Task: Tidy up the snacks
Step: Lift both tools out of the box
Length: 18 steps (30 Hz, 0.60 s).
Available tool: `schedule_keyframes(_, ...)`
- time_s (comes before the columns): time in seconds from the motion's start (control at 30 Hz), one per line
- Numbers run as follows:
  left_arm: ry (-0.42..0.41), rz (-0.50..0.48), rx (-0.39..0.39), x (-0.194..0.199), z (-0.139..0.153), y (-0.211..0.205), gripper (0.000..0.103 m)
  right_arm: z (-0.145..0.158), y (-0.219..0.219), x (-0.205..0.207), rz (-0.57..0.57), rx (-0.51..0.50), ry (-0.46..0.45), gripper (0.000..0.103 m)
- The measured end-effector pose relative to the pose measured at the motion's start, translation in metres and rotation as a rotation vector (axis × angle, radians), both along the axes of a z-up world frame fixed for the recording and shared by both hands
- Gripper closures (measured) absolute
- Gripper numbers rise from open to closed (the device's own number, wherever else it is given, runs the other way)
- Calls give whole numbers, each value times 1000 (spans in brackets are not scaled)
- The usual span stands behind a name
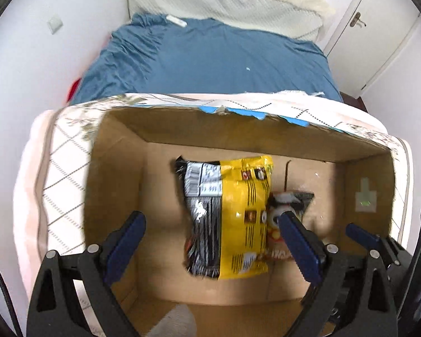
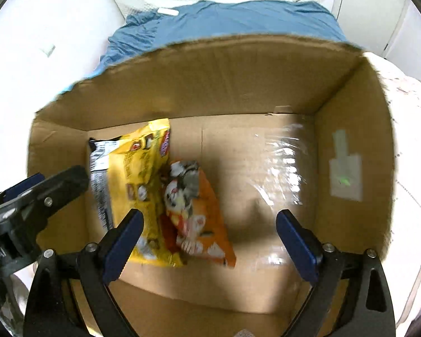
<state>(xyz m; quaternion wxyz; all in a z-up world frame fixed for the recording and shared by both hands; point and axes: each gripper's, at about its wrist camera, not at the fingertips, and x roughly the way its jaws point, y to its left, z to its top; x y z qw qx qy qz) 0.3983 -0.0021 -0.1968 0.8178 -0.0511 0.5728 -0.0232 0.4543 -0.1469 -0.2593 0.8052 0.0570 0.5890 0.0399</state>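
Observation:
An open cardboard box (image 1: 118,151) (image 2: 350,129) holds a yellow and black snack bag (image 1: 238,219) (image 2: 132,179) lying flat on its floor. An orange snack bag with a cartoon figure (image 2: 199,219) lies beside it on the right, partly under the yellow one; it shows in the left wrist view (image 1: 287,202) behind a finger. My left gripper (image 1: 210,219) is open and empty above the yellow bag. My right gripper (image 2: 210,216) is open and empty above the orange bag. The left gripper also shows at the left edge of the right wrist view (image 2: 42,188).
The box stands on a pale patterned quilt (image 1: 61,174) at the foot of a bed with a blue sheet (image 1: 210,59) (image 2: 210,19). White walls flank the bed and a white door (image 1: 379,28) is at the back right. Clear tape (image 2: 283,168) shines on the box floor.

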Motion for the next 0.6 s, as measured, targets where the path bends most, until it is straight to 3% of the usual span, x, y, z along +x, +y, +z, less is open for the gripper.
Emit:
schedule_keyframes(0.2, -91, 21, 49, -50, 33, 14, 6, 27, 1, -40, -26, -27, -68, 6)
schedule_keyframes(0.33, -120, 22, 80, -53, 32, 28, 6, 45, 2, -72, -29, -42, -104, 6)
schedule_keyframes(0.6, -167, 19, 78, -94, 54, 31, 6, 82, 12, -125, -8, -62, -164, 6)
